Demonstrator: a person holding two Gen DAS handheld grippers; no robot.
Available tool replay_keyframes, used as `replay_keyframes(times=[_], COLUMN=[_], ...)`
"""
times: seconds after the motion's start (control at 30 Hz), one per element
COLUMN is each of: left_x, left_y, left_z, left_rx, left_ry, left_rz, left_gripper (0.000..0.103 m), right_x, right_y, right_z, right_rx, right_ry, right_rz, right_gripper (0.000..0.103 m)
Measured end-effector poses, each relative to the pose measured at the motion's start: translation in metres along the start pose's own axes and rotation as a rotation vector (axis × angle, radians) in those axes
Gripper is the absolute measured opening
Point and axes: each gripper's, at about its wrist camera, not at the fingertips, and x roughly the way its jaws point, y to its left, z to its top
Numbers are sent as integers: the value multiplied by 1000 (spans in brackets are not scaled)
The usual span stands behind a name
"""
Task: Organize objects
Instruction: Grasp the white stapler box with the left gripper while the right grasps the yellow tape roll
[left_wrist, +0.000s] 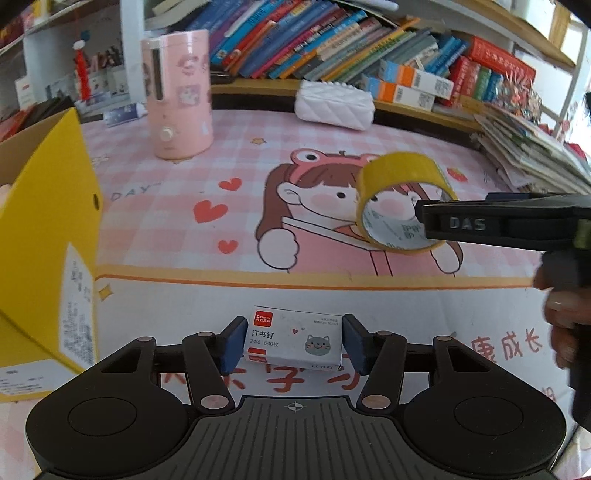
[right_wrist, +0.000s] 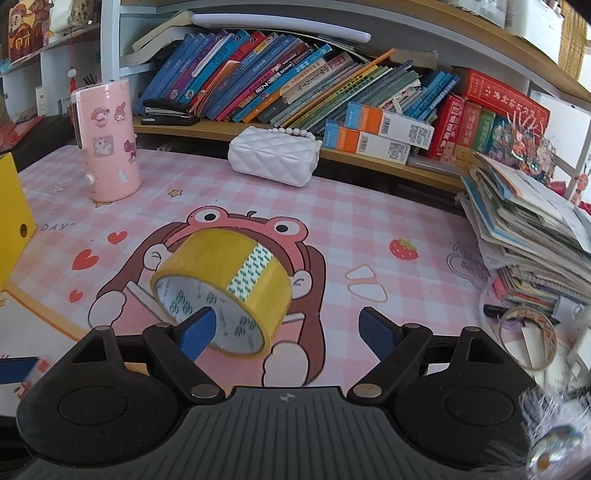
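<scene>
Two hand-held grippers are at work. The left hand-held gripper (left_wrist: 291, 341) has its blue pads close against both ends of a small white cardboard staple box with a grey cat print (left_wrist: 293, 341), which lies on the pink checked cartoon mat covering the bench (left_wrist: 177, 177); whether the pads already press it I cannot tell. The right hand-held gripper (right_wrist: 288, 332) stands wide open, one finger poked through the core of a yellow roll of packing tape (right_wrist: 225, 291), which hangs tilted on it. An open yellow cardboard box (left_wrist: 48, 206) waits at the left. Both items remain unsorted, so most of the tidying seems ahead.
</scene>
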Motion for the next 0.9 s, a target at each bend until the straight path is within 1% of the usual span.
replay_keyframes(times=[0.07, 0.13, 0.2, 0.27, 0.3, 0.33, 0.37, 0.43, 0.47, 0.5, 0.57, 0.63, 0.67, 0.9], left_x=[-4, -9, -13, -17, -19, -21, -23, -27, -29, -31, -34, -38, -40, -59], left_y=[3, 4, 5, 7, 8, 10, 12, 16, 18, 19, 23, 25, 26, 38], left_z=[0, 0, -2, -4, -4, -5, -5, -6, -6, -6, -8, -10, -11, -22], left_rx=[-10, -10, -8, -12, -15, -19, -23, -31, -35, -39, -47, -52, -54, -75], left_ry=[-3, -8, -12, -13, -15, -18, -22, -32, -36, -39, -45, -49, -51, -81], left_rz=[-1, 0, 1, -2, -2, -1, 2, 6, 7, 7, 6, 4, 3, -17], left_gripper=[54, 54, 54, 54, 54, 54, 54, 54, 54, 54, 54, 54, 54, 54], right_x=[6, 13, 18, 23, 24, 25, 25, 24, 21, 19, 11, 0, -5, -50], right_y=[2, 5, 7, 8, 9, 9, 9, 9, 9, 9, 10, 13, 13, 19], right_z=[2, 5, 7, 10, 11, 13, 13, 15, 15, 15, 14, 12, 11, -3], right_rx=[-11, -23, -28, -27, -25, -20, -13, 8, 12, 15, 8, -8, 0, 16], right_ry=[-8, -13, -17, -16, -14, -12, -11, -9, -13, -21, -36, -54, -55, -47], right_rz=[-10, -19, -17, -13, -10, -4, 3, 9, 13, 22, 34, 30, 42, 76], right_gripper=[79, 75, 73, 67, 60, 48, 42, 24, 19, 16, 14, 8, 7, 7])
